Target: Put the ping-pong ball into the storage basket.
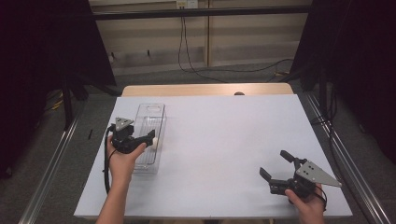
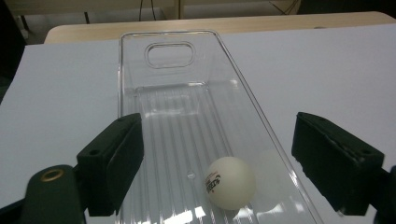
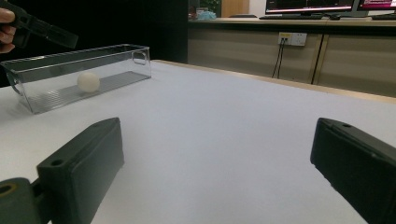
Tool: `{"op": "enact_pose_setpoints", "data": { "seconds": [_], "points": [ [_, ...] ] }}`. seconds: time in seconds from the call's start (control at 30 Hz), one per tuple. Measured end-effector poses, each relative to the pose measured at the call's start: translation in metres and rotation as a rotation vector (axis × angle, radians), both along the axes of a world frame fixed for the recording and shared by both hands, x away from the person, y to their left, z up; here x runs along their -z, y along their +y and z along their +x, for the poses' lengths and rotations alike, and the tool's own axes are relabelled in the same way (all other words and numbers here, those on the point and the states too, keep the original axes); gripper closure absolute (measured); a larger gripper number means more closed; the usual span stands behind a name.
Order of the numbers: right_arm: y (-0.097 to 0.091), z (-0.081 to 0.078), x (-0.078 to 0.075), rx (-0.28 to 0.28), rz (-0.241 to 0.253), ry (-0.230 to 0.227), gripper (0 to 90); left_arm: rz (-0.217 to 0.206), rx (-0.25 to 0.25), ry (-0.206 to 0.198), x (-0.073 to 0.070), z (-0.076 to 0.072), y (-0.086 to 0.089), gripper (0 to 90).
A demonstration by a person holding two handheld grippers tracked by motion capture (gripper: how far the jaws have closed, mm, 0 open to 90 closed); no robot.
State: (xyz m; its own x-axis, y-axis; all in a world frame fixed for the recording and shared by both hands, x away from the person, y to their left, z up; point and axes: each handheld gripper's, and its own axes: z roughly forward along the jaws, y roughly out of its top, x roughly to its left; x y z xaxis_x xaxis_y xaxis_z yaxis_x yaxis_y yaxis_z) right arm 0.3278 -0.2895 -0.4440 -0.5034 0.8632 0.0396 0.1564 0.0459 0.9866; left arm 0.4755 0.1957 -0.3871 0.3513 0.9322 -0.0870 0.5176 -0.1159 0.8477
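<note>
- Since the small white table-tennis ball [image 2: 230, 182] already lies on the ribbed floor of the long clear plastic bin [image 2: 140, 60], near the end closest to the person, the placing step looks done.
- Above that ball, the left gripper [image 2: 217, 161] hangs over the bin with its two black jaws standing wide on either side; nothing is pressed between them, and the ball sits below and apart from both pads.
- From the high view, the left gripper [image 1: 140, 140] sits over the near half of the bin [image 1: 150, 112], which stands at the left of the white table top [image 1: 224, 140].
- Over at the near right corner of the table, the right gripper [image 1: 276, 164] is held well apart from the bin, jaws spread and empty; in its own view, bare white surface lies between the pads.
- What is left, by my judgement, is little: drawing the left gripper up and away from the bin. No other loose thing lies on the table to be fetched.
- On the ball there is a small printed mark in dark and red ink; its letters are too blurred to read.
- No label or writing can be made out on the bin or the grippers.
</note>
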Motion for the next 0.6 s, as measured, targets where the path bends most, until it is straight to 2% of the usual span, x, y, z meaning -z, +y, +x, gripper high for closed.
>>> {"op": "enact_pose_setpoints", "data": {
  "seconds": [0.17, 0.2, 0.4, 0.6],
  "points": [
    [0.000, 0.000, 0.000, 0.003, 0.003, -0.001, 2.0, -0.014, 0.010, -0.015, -0.001, -0.005, 0.001, 12.2],
    [0.000, 0.000, 0.000, 0.000, 0.000, 0.001, 2.0, -0.007, 0.016, -0.015, -0.001, -0.006, 0.002, 11.6],
    [0.000, 0.000, 0.000, 0.005, 0.003, 0.000, 2.0, -0.038, 0.021, -0.043, 0.000, -0.012, 0.004, 6.8],
    [0.001, 0.000, 0.000, 0.004, 0.004, 0.002, 2.0, -0.054, 0.050, -0.070, 0.002, -0.018, 0.007, 4.5]
  ]
}}
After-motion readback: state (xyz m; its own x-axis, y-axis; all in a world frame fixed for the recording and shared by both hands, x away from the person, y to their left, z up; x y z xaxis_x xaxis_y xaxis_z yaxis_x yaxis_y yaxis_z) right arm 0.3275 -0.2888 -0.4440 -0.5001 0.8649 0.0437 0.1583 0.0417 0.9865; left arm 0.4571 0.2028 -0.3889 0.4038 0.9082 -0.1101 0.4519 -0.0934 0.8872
